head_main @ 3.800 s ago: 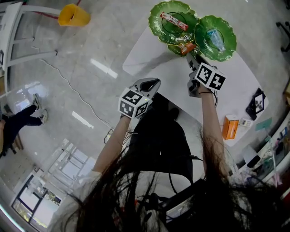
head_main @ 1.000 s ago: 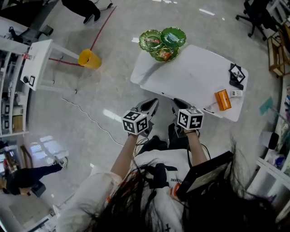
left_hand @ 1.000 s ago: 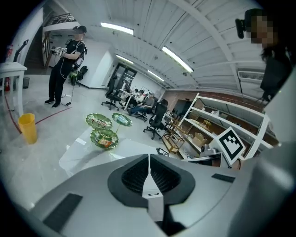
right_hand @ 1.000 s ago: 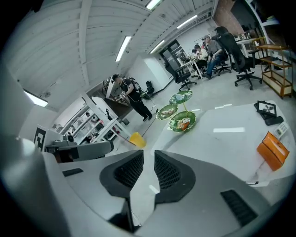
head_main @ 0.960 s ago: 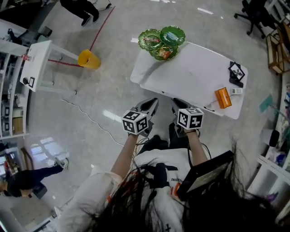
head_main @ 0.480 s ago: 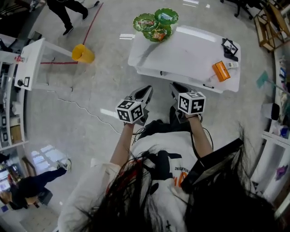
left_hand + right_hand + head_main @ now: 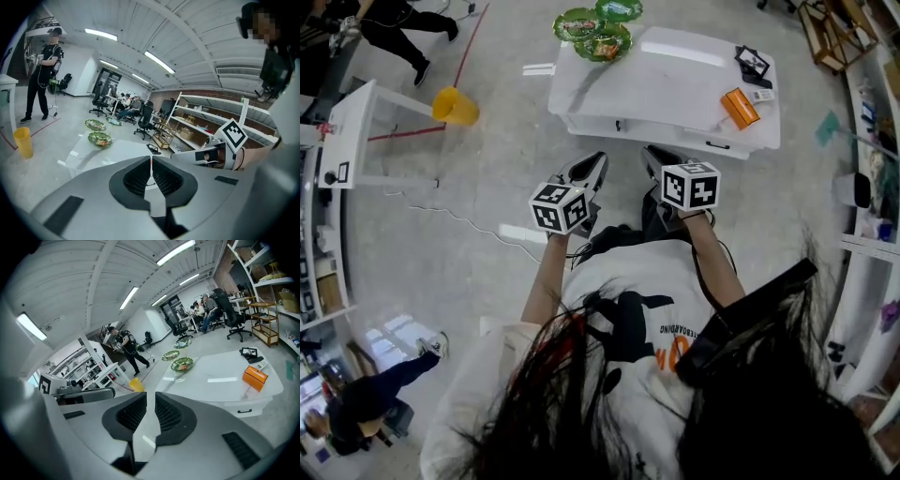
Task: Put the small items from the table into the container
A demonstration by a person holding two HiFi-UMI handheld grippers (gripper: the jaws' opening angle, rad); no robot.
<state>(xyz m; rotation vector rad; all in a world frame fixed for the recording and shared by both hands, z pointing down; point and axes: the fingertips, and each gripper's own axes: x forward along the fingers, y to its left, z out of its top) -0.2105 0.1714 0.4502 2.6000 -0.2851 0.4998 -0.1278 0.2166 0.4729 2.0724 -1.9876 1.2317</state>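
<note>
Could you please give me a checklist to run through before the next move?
1. Left gripper empty: ok, jaws together, nothing between them.
2. Right gripper empty: ok, jaws closing, narrow gap, nothing in it.
3. Table within reach: not ok, both grippers are held short of it, over the floor.
4. Green dish stand in place: ok, at the table's far left corner.
5. Items all off the table: not ok, the orange box lies near its right end.
</note>
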